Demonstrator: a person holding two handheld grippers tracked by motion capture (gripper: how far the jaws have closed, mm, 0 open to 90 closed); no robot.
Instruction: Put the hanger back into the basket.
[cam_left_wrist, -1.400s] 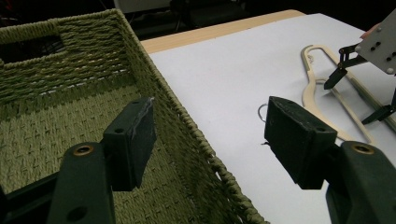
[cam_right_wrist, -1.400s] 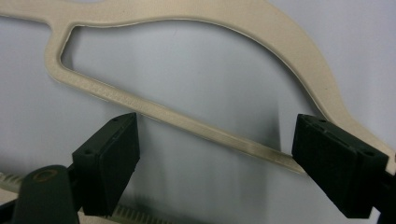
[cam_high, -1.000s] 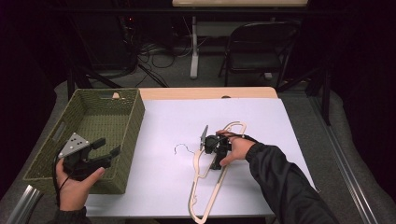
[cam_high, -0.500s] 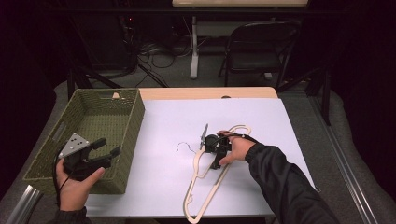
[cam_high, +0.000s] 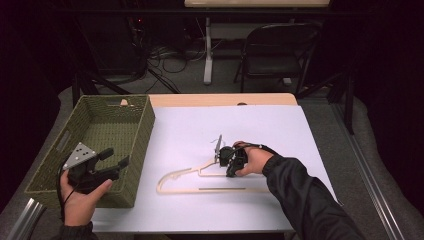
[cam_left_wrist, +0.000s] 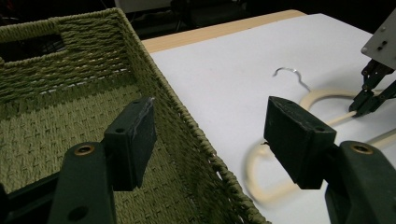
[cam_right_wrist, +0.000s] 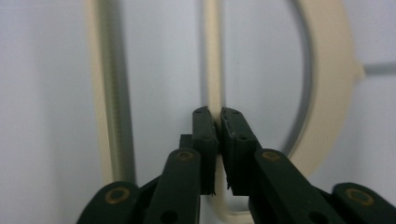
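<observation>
The cream hanger (cam_high: 210, 182) lies flat on the white tabletop (cam_high: 280, 130), to the right of the green woven basket (cam_high: 95, 130). The right tongs (cam_right_wrist: 218, 122) are clamped on one of the hanger's thin bars. The left tongs (cam_left_wrist: 210, 140) stand wide apart over the basket's near right rim, holding nothing.

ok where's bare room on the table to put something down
Bare white tabletop lies between the hanger and the far wooden edge, and along the near edge below the hanger. The basket is empty inside too. It is crowded mid-table, where the right tool is shut on the hanger, and where the open left tool sits at the basket's near corner.
</observation>
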